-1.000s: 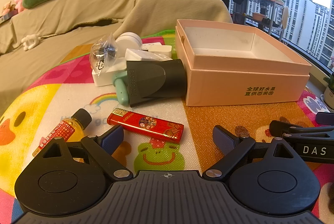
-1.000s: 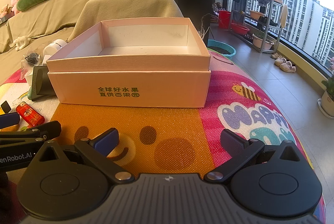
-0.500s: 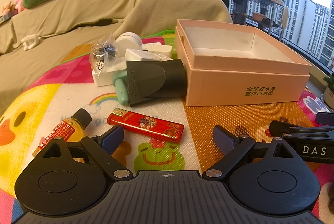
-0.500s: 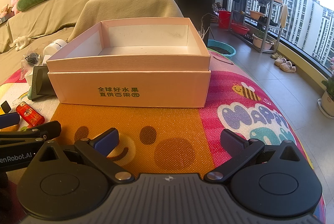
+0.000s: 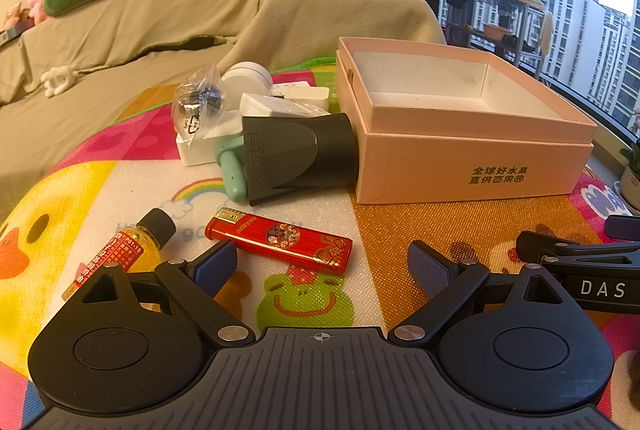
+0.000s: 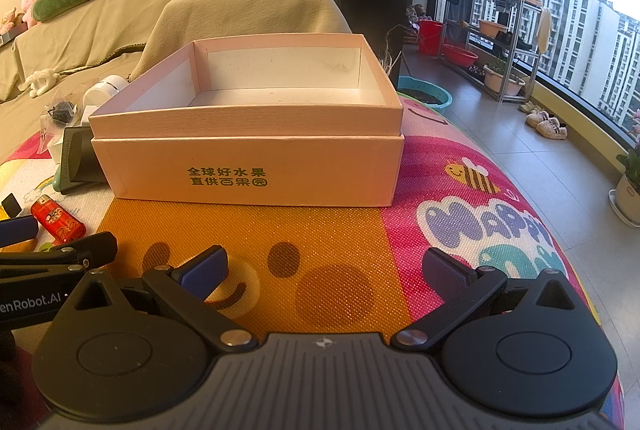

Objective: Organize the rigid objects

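Note:
An empty pink box point(image 5: 472, 149) point(image 6: 248, 165) stands open on the colourful play mat point(image 5: 420, 226). To its left lie a dark hair-dryer nozzle point(image 5: 296, 157), a mint green handle point(image 5: 232, 175), white plastic pieces point(image 5: 280, 103) and a small clear bag point(image 5: 200, 101). A red lighter point(image 5: 280, 240) point(image 6: 58, 220) and a small yellow oil bottle point(image 5: 128, 250) lie nearer. My left gripper point(image 5: 322, 264) is open just short of the lighter, holding nothing. My right gripper point(image 6: 326, 270) is open over the orange patch in front of the box, holding nothing.
A sofa under a beige cover point(image 5: 160, 25) with plush toys runs behind the mat. To the right the mat ends at a tiled floor point(image 6: 500, 133) with a teal basin point(image 6: 426, 95), a shelf rack and slippers by the window.

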A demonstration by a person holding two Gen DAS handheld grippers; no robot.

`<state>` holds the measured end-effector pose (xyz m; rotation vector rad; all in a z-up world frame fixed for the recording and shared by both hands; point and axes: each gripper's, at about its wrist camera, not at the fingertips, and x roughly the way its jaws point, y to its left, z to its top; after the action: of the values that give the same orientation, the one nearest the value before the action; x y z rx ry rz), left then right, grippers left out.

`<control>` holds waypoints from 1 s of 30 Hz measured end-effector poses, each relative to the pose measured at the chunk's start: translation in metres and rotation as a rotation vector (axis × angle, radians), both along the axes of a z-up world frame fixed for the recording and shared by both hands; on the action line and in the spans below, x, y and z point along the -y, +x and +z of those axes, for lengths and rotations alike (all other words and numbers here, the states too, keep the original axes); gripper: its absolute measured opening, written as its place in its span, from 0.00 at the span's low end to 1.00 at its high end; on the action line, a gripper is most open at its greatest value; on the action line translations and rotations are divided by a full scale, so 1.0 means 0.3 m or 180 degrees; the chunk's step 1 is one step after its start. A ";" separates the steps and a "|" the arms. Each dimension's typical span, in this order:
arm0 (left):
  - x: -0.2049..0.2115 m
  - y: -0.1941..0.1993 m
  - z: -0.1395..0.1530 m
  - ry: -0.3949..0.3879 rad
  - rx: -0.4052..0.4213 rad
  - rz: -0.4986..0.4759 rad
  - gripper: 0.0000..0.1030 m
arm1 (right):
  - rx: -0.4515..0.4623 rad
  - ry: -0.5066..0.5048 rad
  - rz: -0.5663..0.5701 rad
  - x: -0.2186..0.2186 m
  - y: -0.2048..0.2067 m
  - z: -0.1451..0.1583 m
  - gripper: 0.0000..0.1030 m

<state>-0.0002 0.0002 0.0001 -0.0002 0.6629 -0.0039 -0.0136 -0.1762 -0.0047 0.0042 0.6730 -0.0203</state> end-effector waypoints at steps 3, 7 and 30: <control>0.000 0.000 0.000 0.0001 0.0000 0.0000 0.93 | 0.0000 0.0000 -0.0001 0.000 0.000 0.000 1.00; 0.006 0.003 0.001 -0.0001 0.0000 0.0000 0.93 | 0.0000 0.0001 -0.0003 0.000 0.000 0.000 1.00; 0.087 0.009 0.043 -0.0293 0.0143 -0.0162 0.88 | -0.0002 0.0014 -0.0010 0.000 0.001 -0.001 1.00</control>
<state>0.0026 -0.0260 0.0131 -0.0716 0.6171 -0.0833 -0.0135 -0.1762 -0.0050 0.0096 0.6736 -0.0217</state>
